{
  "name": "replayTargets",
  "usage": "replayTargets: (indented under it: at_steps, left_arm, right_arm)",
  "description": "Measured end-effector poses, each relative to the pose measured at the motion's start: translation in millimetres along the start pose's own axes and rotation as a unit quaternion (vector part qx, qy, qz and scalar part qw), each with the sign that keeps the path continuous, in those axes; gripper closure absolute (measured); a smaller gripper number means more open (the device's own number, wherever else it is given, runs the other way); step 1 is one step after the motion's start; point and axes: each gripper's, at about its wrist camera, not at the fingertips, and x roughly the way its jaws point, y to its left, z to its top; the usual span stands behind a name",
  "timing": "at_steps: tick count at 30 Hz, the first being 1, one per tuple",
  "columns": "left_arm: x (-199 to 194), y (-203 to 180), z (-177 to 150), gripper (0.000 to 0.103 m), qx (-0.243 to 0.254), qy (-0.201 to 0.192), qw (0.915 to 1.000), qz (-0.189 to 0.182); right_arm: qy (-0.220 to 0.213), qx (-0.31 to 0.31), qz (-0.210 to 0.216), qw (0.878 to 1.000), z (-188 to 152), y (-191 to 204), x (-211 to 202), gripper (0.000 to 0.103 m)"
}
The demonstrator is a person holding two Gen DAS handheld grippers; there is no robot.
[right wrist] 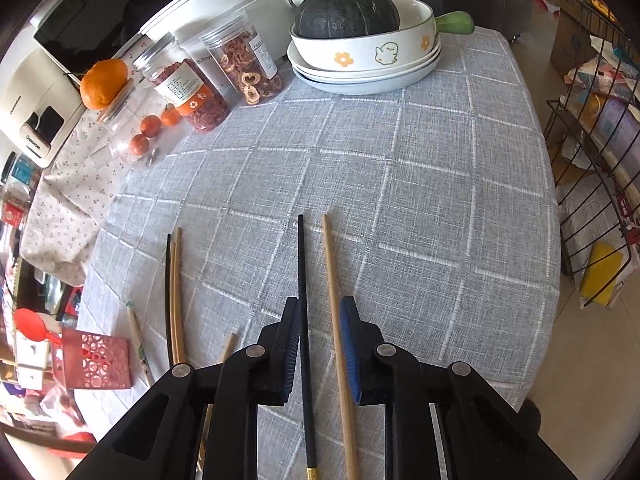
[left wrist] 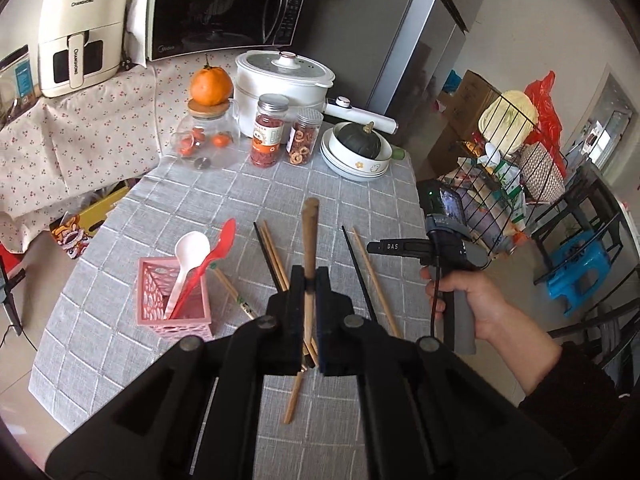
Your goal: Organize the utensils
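Note:
My left gripper (left wrist: 308, 280) is shut on a brown wooden chopstick (left wrist: 309, 232) and holds it lifted above the grey checked tablecloth (left wrist: 224, 196). A pink utensil basket (left wrist: 176, 308) to its left holds a white spoon (left wrist: 191, 252) and a red spoon (left wrist: 218, 250). Several loose chopsticks, black and wooden (left wrist: 276, 256), lie on the cloth. My right gripper (right wrist: 320, 308) is open, its jaws on either side of a black chopstick (right wrist: 304, 304) and a wooden chopstick (right wrist: 336, 312) that lie on the cloth. The basket also shows in the right wrist view (right wrist: 96, 360).
At the back stand stacked bowls with a dark squash (left wrist: 360, 144), two jars of dried fruit (left wrist: 268, 136), a glass jar topped by an orange (left wrist: 210, 120), a white pot (left wrist: 284, 76), a microwave (left wrist: 224, 4). A wire rack (left wrist: 508, 168) stands right of the table.

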Motion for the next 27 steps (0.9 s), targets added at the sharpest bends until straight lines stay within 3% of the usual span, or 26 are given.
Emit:
replayTargets:
  at_steps: [13, 15, 17, 21, 27]
  left_arm:
    - [-34.8, 17.0, -1.4, 0.098, 0.001, -0.025, 0.9997, -0.008]
    - [-36.2, 21.0, -1.8, 0.098, -0.005, -0.024, 0.9997, -0.008]
    - [-39.2, 24.5, -1.9, 0.098, -0.007, -0.029, 0.9995, -0.003]
    - [-49.2, 30.9, 0.3, 0.098, -0.009, -0.048, 0.9986, 0.017]
    - [-62.8, 42.3, 4.7, 0.098, -0.020, -0.077, 0.9962, 0.036]
  right_arm:
    - [0.016, -0.026, -0.072, 0.997, 4.2, 15.6, 42.6, 0.088]
    - [0.013, -0.038, -0.084, 0.996, 2.2, 19.5, 43.2, 0.096]
    - [0.017, -0.040, -0.083, 0.996, -0.3, 20.6, 41.4, 0.097]
    - [0.002, -0.041, -0.066, 0.997, -7.5, 21.5, 18.0, 0.097]
    - [-0.061, -0.067, -0.028, 0.996, -22.5, 32.2, -46.3, 0.097]
